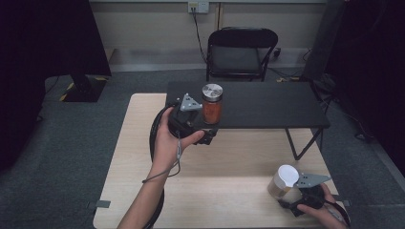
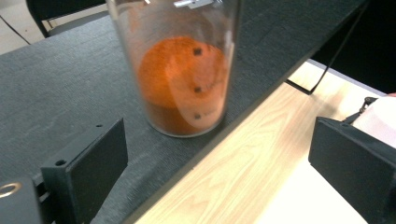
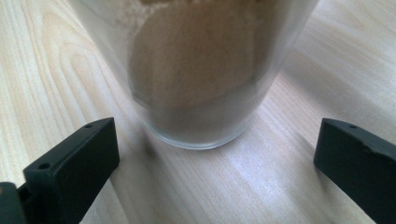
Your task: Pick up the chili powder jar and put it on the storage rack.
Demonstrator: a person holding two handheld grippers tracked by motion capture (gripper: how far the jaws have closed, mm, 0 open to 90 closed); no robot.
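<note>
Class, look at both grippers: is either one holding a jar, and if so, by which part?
Neither. The left gripper is open before the orange-powder jar; the right gripper is open before the brown-powder jar. Jaws stand clear of the glass.

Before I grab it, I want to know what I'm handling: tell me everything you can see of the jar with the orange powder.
The orange-powder jar is a clear, straight-walled glass with a silvery metal lid, roughly half full of orange-red powder. It stands upright near the front edge of the black raised shelf, toward its left end. The left hand-held gripper faces it, jaws open to either side and apart from the glass. Only the shelf touches it.
</note>
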